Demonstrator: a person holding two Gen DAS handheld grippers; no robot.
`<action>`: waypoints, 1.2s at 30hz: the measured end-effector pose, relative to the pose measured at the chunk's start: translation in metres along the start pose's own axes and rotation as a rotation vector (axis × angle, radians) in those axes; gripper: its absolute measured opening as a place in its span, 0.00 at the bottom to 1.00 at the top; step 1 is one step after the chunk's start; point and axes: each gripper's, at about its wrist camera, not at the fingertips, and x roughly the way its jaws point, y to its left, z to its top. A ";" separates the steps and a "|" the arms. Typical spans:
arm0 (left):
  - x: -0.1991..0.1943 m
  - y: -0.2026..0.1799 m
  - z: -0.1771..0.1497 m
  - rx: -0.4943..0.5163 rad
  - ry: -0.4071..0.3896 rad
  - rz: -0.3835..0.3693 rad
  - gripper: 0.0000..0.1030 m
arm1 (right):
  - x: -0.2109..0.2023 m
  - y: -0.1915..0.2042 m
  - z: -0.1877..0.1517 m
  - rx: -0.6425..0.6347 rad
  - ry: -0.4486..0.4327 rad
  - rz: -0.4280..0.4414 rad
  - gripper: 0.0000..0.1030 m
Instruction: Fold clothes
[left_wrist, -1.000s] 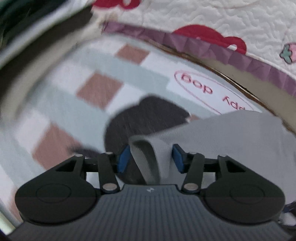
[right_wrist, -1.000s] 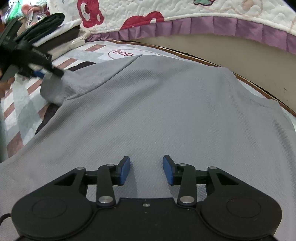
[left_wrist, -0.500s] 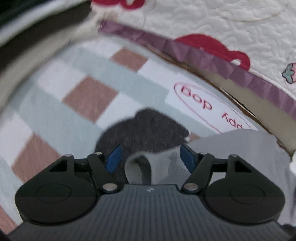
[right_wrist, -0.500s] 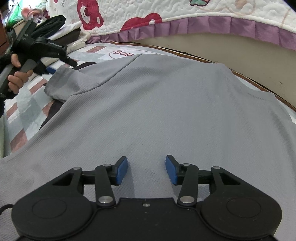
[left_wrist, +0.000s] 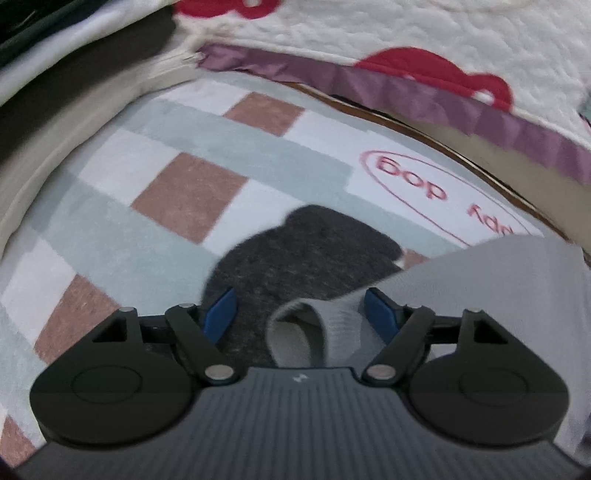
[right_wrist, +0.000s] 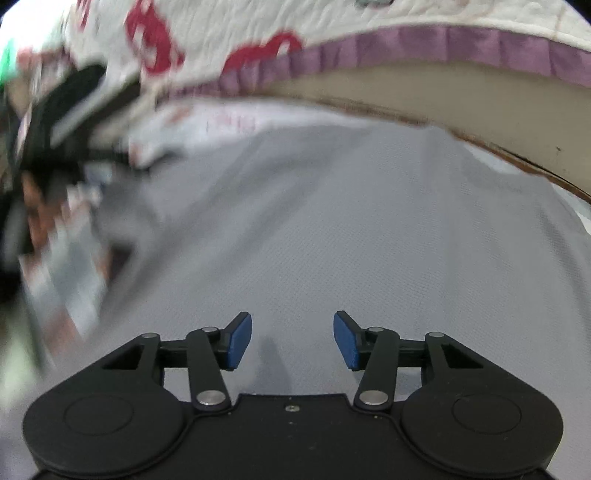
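A grey shirt (right_wrist: 369, 221) lies spread on a checked blanket. Its sleeve cuff (left_wrist: 314, 332) rests loose between the wide-apart blue pads of my left gripper (left_wrist: 300, 314), which is open; the rest of the shirt (left_wrist: 498, 288) stretches off to the right. My right gripper (right_wrist: 292, 341) hovers open just over the shirt's body, with nothing between its fingers. At the left of the right wrist view the left gripper (right_wrist: 62, 140) and the hand (right_wrist: 33, 206) holding it appear as a blur near the sleeve.
The checked blanket (left_wrist: 184, 192) carries a dark printed patch (left_wrist: 303, 251) just beyond the cuff. A stack of folded clothes (left_wrist: 74, 74) sits at the far left. A quilt with a purple frill (left_wrist: 406, 81) overhangs the far edge.
My left gripper's pads have spread apart and let the sleeve cuff go slack between them. The right wrist view has swung and turned blurry; the right gripper stays open over the shirt.
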 end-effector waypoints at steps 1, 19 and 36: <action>-0.001 -0.005 -0.002 0.025 0.001 -0.012 0.11 | -0.001 -0.001 0.012 0.019 -0.015 0.011 0.53; -0.100 -0.102 -0.118 0.371 0.238 -0.463 0.05 | 0.005 -0.006 0.077 0.173 -0.055 0.090 0.53; -0.164 -0.075 -0.102 0.432 0.003 -0.467 0.48 | 0.049 -0.028 0.059 0.214 0.024 -0.033 0.29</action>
